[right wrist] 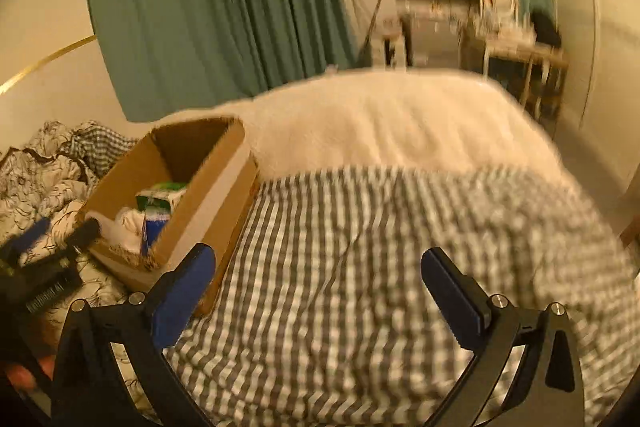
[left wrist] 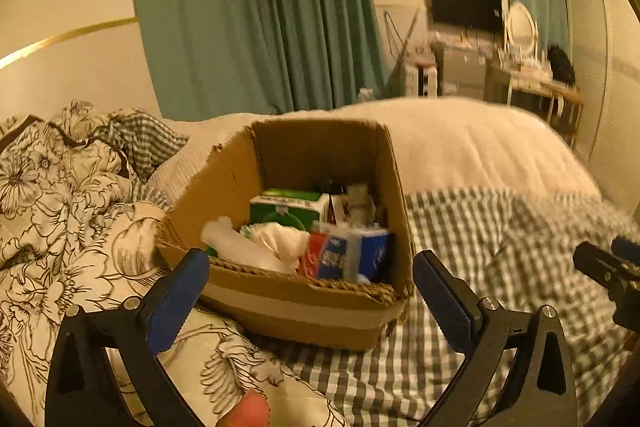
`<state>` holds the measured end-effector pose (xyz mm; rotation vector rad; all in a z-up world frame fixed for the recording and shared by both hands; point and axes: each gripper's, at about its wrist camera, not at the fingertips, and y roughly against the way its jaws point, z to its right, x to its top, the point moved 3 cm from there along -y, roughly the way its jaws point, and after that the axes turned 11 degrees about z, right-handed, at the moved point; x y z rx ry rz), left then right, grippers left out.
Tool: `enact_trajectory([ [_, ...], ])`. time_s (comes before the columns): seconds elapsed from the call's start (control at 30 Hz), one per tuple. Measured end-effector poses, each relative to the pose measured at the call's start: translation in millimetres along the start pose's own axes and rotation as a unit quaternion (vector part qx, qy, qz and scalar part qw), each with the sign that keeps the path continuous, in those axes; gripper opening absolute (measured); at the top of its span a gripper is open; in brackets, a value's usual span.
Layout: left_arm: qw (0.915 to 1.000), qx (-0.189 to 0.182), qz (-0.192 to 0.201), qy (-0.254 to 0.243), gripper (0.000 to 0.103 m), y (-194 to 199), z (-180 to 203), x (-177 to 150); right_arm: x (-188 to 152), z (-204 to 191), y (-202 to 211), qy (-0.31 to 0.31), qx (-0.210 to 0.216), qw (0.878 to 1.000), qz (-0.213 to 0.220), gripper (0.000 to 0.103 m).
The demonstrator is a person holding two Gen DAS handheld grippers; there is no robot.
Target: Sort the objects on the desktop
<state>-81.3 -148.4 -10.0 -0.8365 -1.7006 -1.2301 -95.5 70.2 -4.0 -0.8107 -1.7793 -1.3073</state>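
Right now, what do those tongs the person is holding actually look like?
Both look alike. The left tongs have a curved black frame with silver bolts, and each finger ends in a flat blue pad. The right tongs match: black arms, silver bolts, blue pads. No cables or sleeves show.

checked sheet blurred, box contents half-hidden

An open brown cardboard box sits upright on the bed. Inside it lie a green carton toward the back, a white bottle at front left, and a blue-and-red packet at front right.
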Motion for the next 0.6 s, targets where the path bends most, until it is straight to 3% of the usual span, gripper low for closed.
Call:
enact_trajectory([
  [0.13,0.9994,0.013,0.015,-0.028,0.103,-2,19,-4,-12,0,-16,0.025,-0.004,1.0,-0.015,0.102],
  [0.23,0.9998,0.0,0.019,-0.011,0.103,-3,19,-4,-17,-5,-23,0.031,0.006,0.999,-0.018,0.102],
  [0.5,0.9974,0.015,0.014,0.069,0.103,-4,-6,-6,-28,-14,-34,0.046,0.001,0.999,-0.029,0.102],
  [0.6,0.9969,0.02,0.009,0.075,0.103,-5,-10,-6,-30,-14,-33,0.04,-0.005,0.999,-0.024,0.102],
])
